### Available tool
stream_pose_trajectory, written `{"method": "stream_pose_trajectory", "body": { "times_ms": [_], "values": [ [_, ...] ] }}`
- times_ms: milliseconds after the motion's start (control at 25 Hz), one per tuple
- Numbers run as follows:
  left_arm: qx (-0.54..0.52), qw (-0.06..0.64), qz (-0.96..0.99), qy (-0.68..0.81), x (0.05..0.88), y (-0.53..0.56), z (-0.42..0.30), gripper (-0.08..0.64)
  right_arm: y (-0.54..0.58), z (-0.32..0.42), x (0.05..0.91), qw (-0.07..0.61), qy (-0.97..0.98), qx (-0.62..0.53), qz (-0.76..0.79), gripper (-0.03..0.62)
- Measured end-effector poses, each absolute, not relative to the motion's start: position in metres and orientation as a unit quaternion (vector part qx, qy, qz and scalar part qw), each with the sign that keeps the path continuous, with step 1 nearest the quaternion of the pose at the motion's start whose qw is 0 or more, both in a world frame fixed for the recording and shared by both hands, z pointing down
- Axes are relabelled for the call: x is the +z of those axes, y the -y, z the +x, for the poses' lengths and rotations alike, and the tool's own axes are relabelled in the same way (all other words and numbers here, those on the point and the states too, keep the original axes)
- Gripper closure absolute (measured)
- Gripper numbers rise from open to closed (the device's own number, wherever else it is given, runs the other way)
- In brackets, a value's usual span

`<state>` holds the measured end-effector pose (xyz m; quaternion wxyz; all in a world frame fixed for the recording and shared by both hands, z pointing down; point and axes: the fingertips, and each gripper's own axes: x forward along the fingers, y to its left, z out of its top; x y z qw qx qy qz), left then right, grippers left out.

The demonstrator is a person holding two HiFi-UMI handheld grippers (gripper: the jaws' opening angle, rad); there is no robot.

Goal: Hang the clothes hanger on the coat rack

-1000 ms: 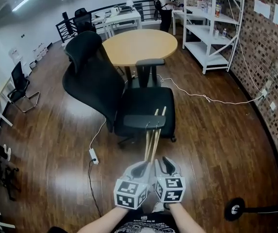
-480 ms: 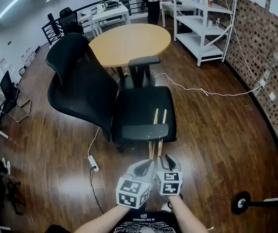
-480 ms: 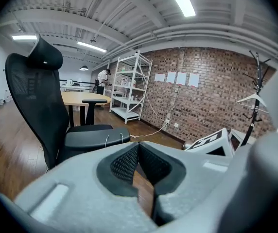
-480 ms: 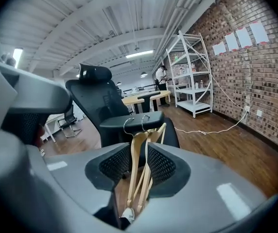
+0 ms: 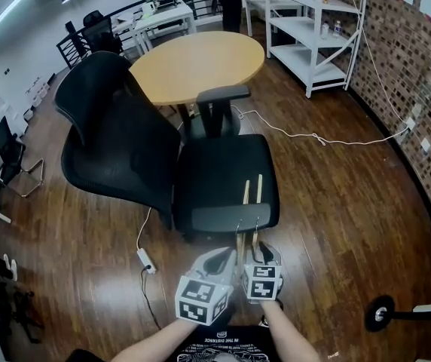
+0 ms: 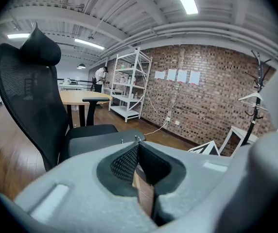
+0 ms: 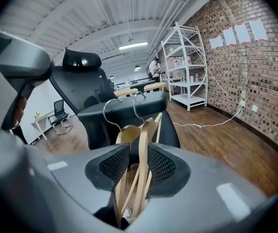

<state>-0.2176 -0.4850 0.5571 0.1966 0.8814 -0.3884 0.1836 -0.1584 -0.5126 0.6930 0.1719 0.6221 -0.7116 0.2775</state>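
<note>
Two wooden clothes hangers (image 5: 246,195) with wire hooks (image 7: 111,109) stick forward from my grippers over the seat of a black office chair (image 5: 223,172). My right gripper (image 5: 264,252) is shut on the hangers (image 7: 141,149), whose bars run between its pads. My left gripper (image 5: 220,259) sits close beside it, shut on a strip of the hanger's wood (image 6: 144,193). The black coat rack (image 6: 258,76) stands at the right in the left gripper view, a white hanger (image 6: 253,98) on it. Its round base (image 5: 381,313) shows at the bottom right of the head view.
The chair's near armrest (image 5: 234,217) lies just ahead of the grippers. Behind the chair stand a round wooden table (image 5: 197,62) and a white shelf unit (image 5: 317,32) by the brick wall (image 5: 426,74). A power strip (image 5: 147,260) and cables lie on the wood floor.
Both grippers have moved forward and down with the hangers. The hanger bars now reach over the chair's seat and the chair looks nearer.
</note>
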Motion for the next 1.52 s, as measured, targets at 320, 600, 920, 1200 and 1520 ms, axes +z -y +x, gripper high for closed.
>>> {"method": "stream_pose_trajectory", "body": {
  "times_ms": [320,600,920,1200,1520],
  "values": [
    [0.188,0.195,0.883,0.383,0.567,0.514,-0.225,0.555,0.536,-0.156,0.725,0.194,0.692,0.289,0.632,0.469],
    [0.194,0.197,0.881,0.384,0.576,0.528,-0.237,0.555,0.542,-0.154,0.758,0.219,0.675,0.307,0.635,0.469],
    [0.194,0.199,0.883,0.379,0.579,0.538,-0.235,0.555,0.543,-0.142,0.773,0.242,0.666,0.298,0.639,0.551],
    [0.188,0.202,0.888,0.367,0.578,0.531,-0.223,0.555,0.532,-0.136,0.765,0.238,0.669,0.301,0.637,0.552],
    [0.183,0.205,0.884,0.379,0.57,0.518,-0.221,0.555,0.526,-0.106,0.743,0.217,0.663,0.294,0.653,0.552]
  ]
}}
